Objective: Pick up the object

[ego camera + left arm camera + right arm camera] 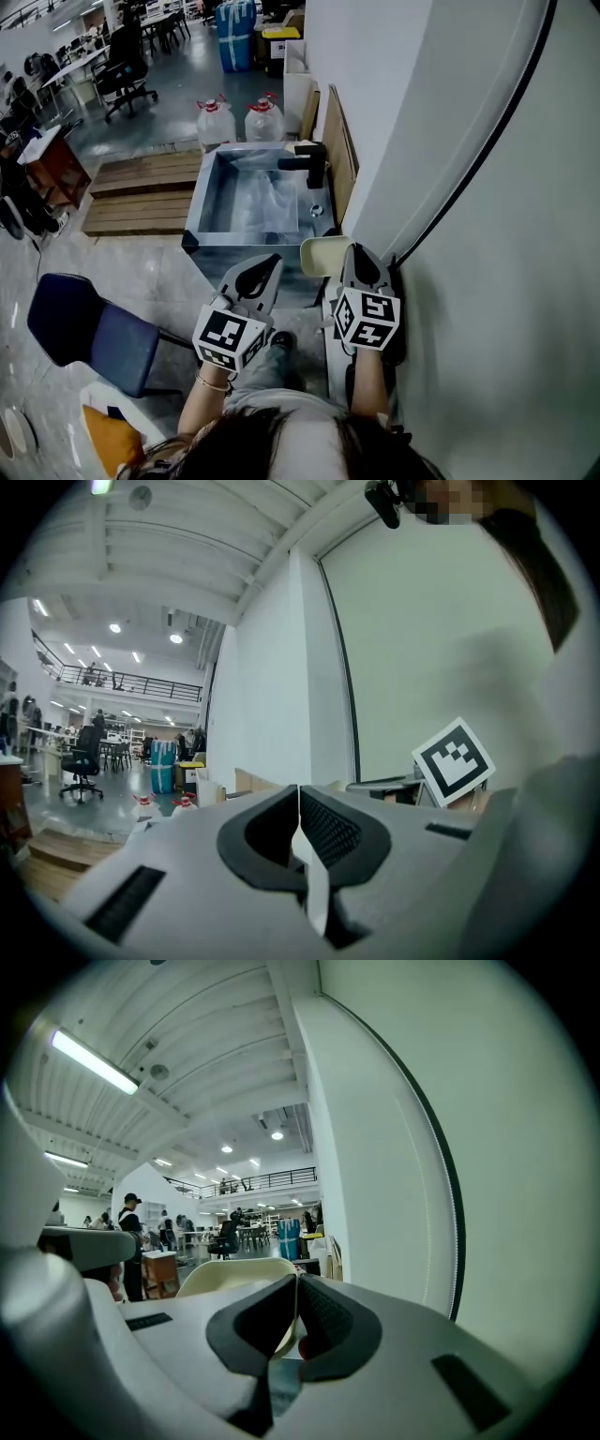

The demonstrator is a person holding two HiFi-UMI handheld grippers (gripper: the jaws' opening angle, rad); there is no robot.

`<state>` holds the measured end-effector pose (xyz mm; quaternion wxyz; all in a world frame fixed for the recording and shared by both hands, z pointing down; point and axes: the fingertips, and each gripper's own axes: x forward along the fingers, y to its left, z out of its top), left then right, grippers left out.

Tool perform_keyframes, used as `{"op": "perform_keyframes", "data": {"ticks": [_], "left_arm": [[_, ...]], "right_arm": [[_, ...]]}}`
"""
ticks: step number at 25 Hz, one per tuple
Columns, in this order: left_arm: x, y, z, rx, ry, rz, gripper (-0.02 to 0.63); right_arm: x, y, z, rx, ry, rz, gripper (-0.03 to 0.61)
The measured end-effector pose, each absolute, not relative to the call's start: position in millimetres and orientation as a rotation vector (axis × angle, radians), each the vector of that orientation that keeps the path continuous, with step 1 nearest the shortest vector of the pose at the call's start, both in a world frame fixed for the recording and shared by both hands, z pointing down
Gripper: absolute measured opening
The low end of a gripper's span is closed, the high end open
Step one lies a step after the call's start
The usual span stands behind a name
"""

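Note:
Both grippers are held up close to the person's body, pointing ahead and slightly upward. My left gripper [265, 265] [298, 794] is shut, its dark pads pressed together with nothing between them. My right gripper [360, 255] [296, 1283] is also shut and empty, close to the white wall [487, 244]. A cream rounded chair back [322, 255] [232, 1277] sits just beyond the right gripper's tips. Neither gripper touches any object, and I cannot tell which thing the task means.
A metal sink basin [208, 192] with a black faucet [311, 164] stands ahead below the grippers. Two water jugs [217, 122] stand behind it, and wooden pallets [141, 187] lie to its left. A blue chair [89, 333] is at the lower left.

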<state>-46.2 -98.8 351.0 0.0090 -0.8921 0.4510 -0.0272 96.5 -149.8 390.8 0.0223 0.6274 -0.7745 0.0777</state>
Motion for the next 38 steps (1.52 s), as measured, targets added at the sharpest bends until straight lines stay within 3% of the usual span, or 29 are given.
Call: {"op": "perform_keyframes", "data": {"ticks": [38], "left_arm": [[-37, -23, 341, -2.771, 1.378, -0.046, 0.009]], "right_arm": [[101, -50, 345, 1.997, -2.474, 0.058, 0.032]]}}
